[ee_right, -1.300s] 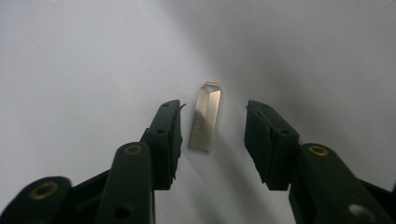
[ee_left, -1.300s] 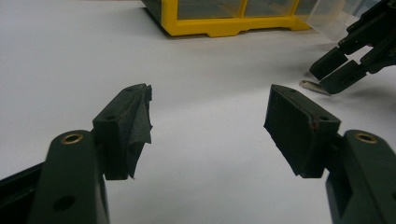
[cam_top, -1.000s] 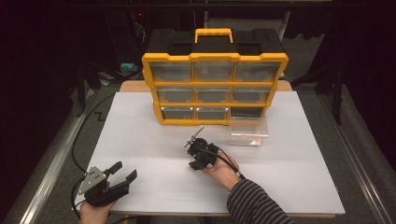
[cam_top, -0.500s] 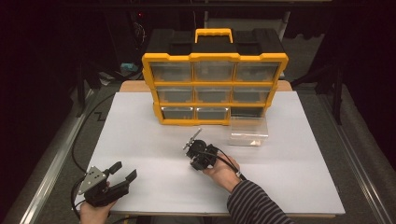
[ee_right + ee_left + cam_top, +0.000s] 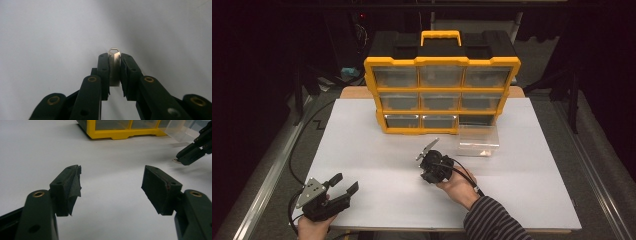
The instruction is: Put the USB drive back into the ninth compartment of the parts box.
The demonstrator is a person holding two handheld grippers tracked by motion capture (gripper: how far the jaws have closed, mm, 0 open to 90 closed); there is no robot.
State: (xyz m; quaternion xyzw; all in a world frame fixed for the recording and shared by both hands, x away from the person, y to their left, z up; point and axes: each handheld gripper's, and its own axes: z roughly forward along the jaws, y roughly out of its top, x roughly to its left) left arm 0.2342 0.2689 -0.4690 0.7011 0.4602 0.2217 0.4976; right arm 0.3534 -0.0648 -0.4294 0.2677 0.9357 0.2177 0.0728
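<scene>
One small metal clip (image 5: pixel 114 65) is clamped by the right hand-held gripper (image 5: pixel 114 62) above the counter (image 5: pixel 362 145) middle; the left hand-held gripper (image 5: pixel 111 186), near the front-left corner, is held wide open, empty.

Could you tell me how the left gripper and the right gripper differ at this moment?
The left gripper is open with nothing between its jaws; the right gripper is shut on a small metal piece. The left gripper sits at the table's near left corner; the right gripper is mid-table, near the clear drawer. Both are black, hand-held and trail cables.
</scene>
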